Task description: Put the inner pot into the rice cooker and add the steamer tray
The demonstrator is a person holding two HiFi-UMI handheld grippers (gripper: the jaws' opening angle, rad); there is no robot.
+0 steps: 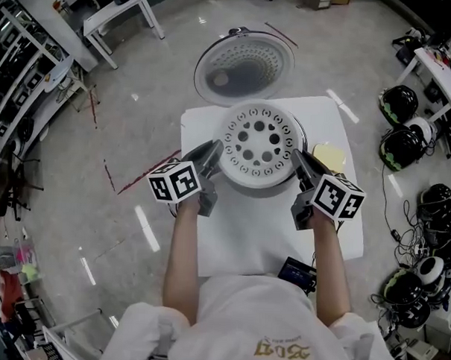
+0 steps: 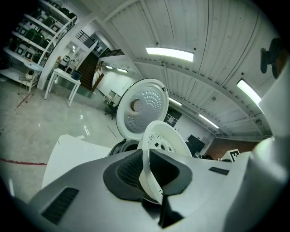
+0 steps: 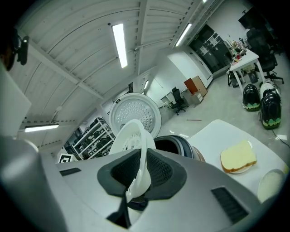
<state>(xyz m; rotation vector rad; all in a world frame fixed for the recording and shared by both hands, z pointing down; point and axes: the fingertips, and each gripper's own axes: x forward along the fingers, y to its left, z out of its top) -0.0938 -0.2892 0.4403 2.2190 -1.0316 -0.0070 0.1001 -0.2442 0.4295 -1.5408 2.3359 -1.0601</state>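
White steamer tray [image 1: 258,143] clamped at opp rims by L claw [image 1: 215,151] & R claw [image 1: 300,159], over open rice cooker [image 3: 181,147]

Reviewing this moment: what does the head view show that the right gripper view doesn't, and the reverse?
Head view only: the left claw on the left edge of the steamer tray, and the person's forearms. Right gripper view only: the open mouth of the rice cooker beyond the tray, and ceiling lights. Both: the right claw clamping the tray's rim, the raised lid, a yellow item on the white table.
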